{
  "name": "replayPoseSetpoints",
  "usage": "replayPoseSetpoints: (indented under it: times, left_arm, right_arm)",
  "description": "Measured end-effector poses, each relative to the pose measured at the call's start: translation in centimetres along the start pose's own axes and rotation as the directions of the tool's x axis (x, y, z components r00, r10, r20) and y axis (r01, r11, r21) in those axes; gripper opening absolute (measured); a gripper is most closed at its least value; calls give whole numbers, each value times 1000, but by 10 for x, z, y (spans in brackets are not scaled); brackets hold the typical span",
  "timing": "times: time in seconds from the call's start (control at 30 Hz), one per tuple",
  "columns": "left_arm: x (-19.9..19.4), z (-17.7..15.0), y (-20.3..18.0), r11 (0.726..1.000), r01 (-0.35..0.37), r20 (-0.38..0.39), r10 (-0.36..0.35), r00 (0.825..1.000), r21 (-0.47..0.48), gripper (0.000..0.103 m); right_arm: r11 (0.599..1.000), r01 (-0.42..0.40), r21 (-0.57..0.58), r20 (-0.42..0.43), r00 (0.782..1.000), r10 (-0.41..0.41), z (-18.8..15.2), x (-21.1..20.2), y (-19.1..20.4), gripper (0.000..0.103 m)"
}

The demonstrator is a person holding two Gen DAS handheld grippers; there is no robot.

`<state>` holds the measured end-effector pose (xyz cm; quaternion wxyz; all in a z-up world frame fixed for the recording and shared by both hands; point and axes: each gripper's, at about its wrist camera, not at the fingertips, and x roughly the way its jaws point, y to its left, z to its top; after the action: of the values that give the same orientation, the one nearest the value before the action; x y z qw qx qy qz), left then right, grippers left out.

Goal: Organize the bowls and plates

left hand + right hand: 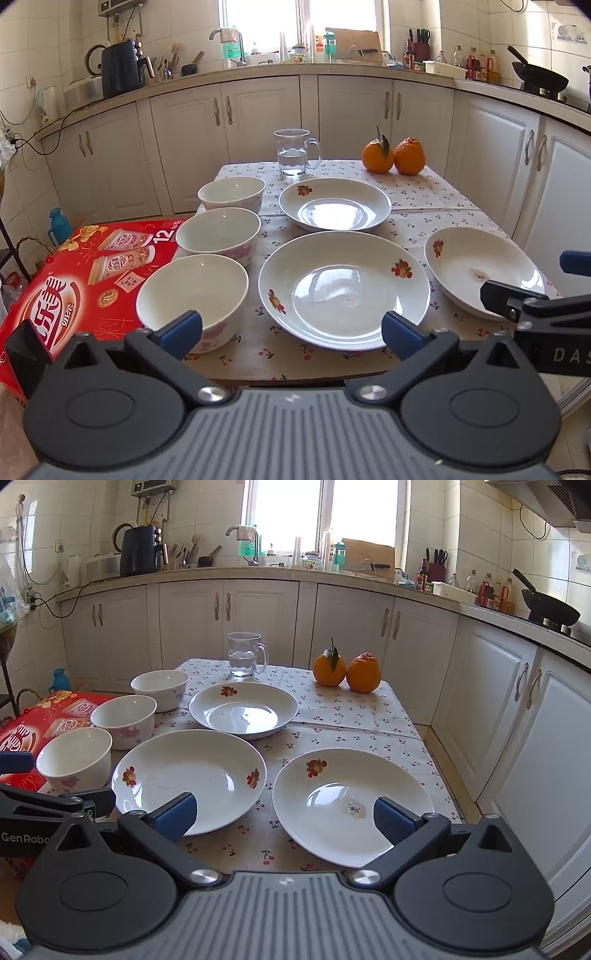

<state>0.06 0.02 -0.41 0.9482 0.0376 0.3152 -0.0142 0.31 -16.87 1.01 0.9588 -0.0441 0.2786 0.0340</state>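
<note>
Nothing stacked yet: three bowls [218, 230] in a row at the counter's [424, 192] left edge, three plates [343, 290] spread separately beside them. Left gripper [291, 332] and right gripper [284, 818] hover, fingers spread, empty.

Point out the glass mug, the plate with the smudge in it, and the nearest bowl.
glass mug [293, 152], left wrist view, on its body.
smudged plate [351, 797], right wrist view, on its well.
nearest bowl [192, 286], left wrist view, on its inside.
</note>
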Motion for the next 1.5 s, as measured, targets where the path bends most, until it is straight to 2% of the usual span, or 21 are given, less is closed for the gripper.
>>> replayPoseSetpoints:
  times: [1.5]
  left_arm:
    - [-4, 3, -1, 1000, 1, 0, -1, 1000, -5, 102]
  right_arm:
    - [1000, -5, 2, 8, 1000, 5, 3, -5, -1, 103]
